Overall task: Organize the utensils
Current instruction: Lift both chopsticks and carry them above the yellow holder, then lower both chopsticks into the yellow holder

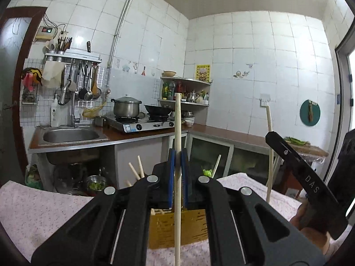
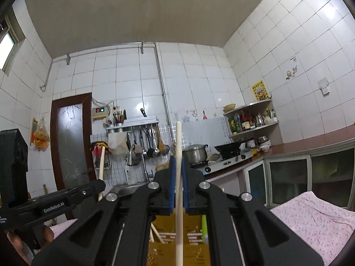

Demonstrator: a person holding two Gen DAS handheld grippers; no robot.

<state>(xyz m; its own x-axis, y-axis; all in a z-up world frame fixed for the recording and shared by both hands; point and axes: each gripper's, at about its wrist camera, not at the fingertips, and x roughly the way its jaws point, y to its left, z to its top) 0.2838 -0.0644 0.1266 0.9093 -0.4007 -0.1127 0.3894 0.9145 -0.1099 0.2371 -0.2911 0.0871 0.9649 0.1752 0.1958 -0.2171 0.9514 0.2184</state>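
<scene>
My left gripper (image 1: 178, 155) is shut on a pale wooden chopstick (image 1: 178, 128) that stands upright between its blue pads. My right gripper (image 2: 178, 163) is shut on a second wooden chopstick (image 2: 178, 141), also upright. Each gripper shows in the other's view: the right one (image 1: 295, 161) with its chopstick (image 1: 269, 119) at the right, the left one (image 2: 66, 197) with its chopstick (image 2: 101, 164) at the left. Below both lies a yellow slotted utensil holder (image 1: 173, 228), which also shows in the right wrist view (image 2: 193, 243). More chopsticks (image 1: 136, 168) and a green utensil (image 1: 207, 172) stick out of it.
A pink flowered cloth (image 1: 44, 210) covers the table under the holder. Behind are a sink (image 1: 71, 135), a gas stove (image 1: 142, 124) with a pot (image 1: 126, 107) and a wok (image 1: 157, 109), a corner shelf of bottles (image 1: 184, 90) and a wall rack of hanging utensils (image 1: 84, 84).
</scene>
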